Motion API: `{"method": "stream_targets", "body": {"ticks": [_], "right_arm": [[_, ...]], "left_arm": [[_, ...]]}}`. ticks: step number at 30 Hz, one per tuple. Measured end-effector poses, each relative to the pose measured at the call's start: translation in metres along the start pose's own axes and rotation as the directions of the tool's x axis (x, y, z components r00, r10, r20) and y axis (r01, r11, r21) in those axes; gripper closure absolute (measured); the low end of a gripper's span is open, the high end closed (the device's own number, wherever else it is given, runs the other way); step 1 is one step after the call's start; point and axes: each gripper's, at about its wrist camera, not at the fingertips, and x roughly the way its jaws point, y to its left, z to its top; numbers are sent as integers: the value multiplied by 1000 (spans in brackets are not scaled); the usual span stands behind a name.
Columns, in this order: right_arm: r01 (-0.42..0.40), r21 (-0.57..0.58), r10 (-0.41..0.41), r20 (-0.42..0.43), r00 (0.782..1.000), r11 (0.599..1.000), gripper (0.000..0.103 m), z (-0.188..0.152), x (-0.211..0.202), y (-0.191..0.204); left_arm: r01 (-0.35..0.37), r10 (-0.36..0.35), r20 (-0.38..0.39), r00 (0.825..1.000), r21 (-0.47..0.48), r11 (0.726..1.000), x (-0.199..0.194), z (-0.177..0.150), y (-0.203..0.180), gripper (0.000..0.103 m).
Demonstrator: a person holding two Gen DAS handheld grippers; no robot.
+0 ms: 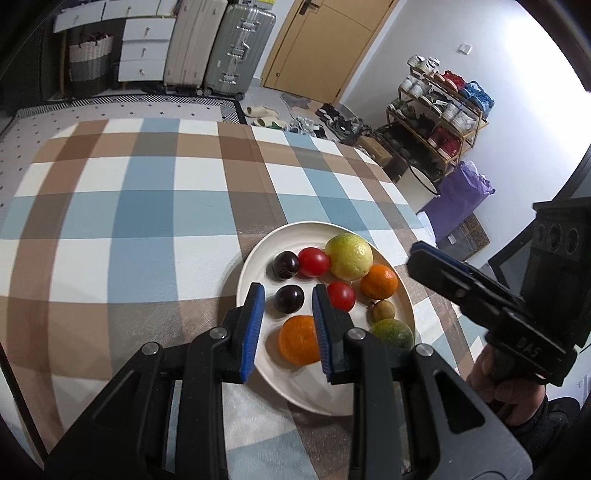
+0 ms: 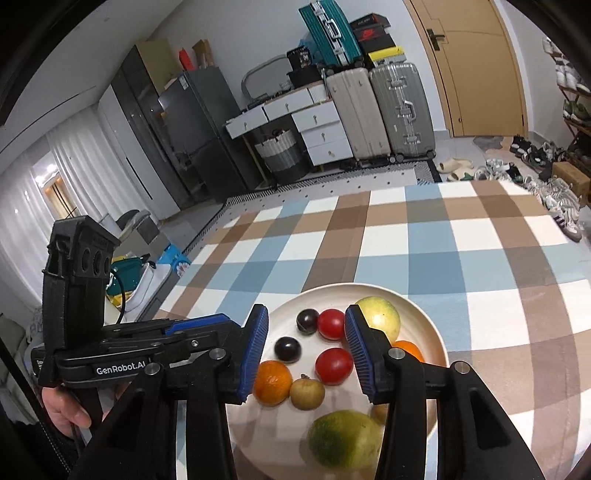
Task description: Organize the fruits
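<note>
Just fruits (image 2: pixel 334 365) on plate (image 2: pixel 424 314)

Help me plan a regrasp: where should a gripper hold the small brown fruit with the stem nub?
Grip the small brown fruit across its round middle, coming from above: an orange and a red tomato crowd its sides on the plate.

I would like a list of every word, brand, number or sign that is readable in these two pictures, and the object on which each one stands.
"GenRobot.AI": white print on the side of the left gripper, right wrist view.
"DAS": raised letters, faint, on the body of the right gripper, left wrist view; the reading is uncertain.
Red logo on a shoe box above the suitcases: too small to read.
</note>
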Motion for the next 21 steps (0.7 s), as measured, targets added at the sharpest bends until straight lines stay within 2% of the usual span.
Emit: {"method": "stream_targets", "body": {"ticks": [7,10,12,18,20,21], "right_arm": [[-6,-29,8,57,998,1000,53,-10,-33,15],[-8,-44,12,91,996,999,43,-16,-49,21],[-11,-55,17,120,993,998,34,-21,-61,25],[-6,-87,22,182,983,996,20,-34,-86,37],[-3,-90,21,192,981,996,15,-37,-92,39],[3,-93,16,202,979,996,13,-40,-95,40]], "left_arm": [[-49,48,35,998,33,998,-31,-21,-21,80],[-61,59,61,996,41,997,-44,-31,-30,76],[-78,74,81,994,50,996,-52,-37,-37,69],[-124,114,156,981,59,990,-78,-52,-51,43],[-138,124,197,973,58,989,-89,-58,-56,27],[-146,130,213,968,57,988,-93,-60,-57,24]]}}
